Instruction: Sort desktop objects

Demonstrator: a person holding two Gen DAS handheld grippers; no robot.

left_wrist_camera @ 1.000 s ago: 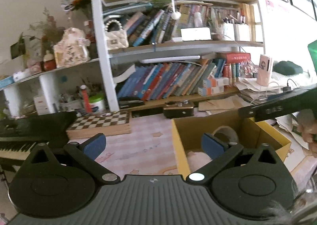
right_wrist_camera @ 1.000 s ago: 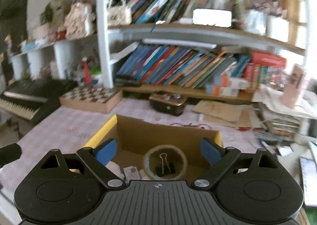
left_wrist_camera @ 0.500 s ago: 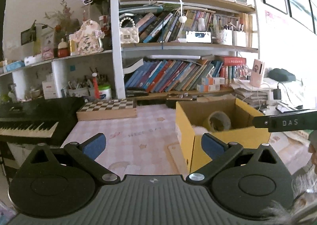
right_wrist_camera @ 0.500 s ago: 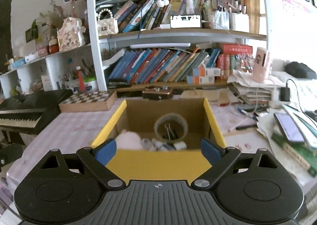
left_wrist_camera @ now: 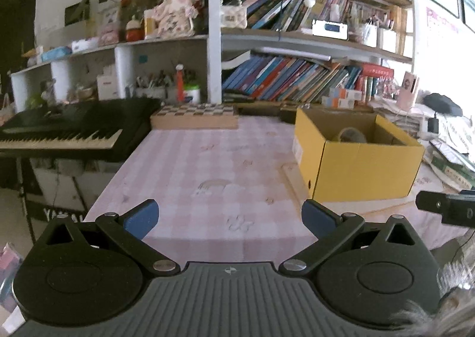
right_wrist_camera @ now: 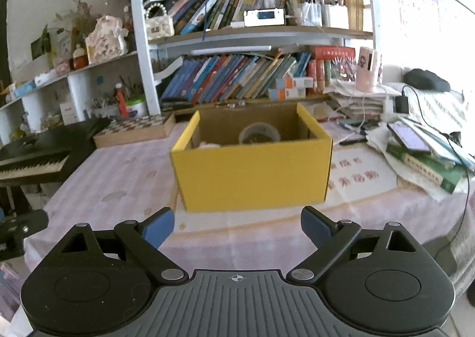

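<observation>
Nearest the lenses, left gripper (left_wrist_camera: 228,218) and right gripper (right_wrist_camera: 237,225) hang spread and empty, angled slightly down over the pink checked tablecloth (left_wrist_camera: 207,164). Beyond them the yellow box (right_wrist_camera: 252,173) stands on the table, tape roll (right_wrist_camera: 259,133) inside.

Black ribbed gripper (right_wrist_camera: 237,227), blue-padded jaws, silver screws.
</observation>
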